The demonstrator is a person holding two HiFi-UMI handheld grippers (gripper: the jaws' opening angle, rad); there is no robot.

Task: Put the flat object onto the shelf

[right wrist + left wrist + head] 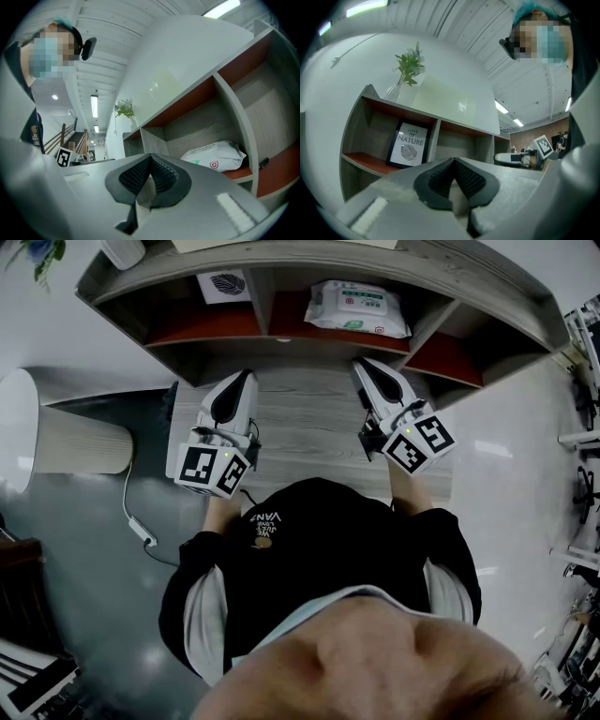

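A white flat packet (358, 307) with green print lies in the middle compartment of the grey shelf (272, 334), and shows in the right gripper view (215, 156) on the red-brown board. A framed leaf picture (224, 285) leans in the left compartment (408, 145). My left gripper (246, 376) hovers over the wooden tabletop (309, 427) just in front of the shelf, shut with nothing between its pads (453, 161). My right gripper (361, 364) is beside it, a little nearer the shelf, also shut and holding nothing (150, 158).
A white ribbed cylinder (56, 432) stands on the floor at the left, with a cable (136, 521) trailing from it. A vase with a green plant (408, 65) stands on the shelf top. The shelf's right compartment (450, 357) holds nothing that I can see.
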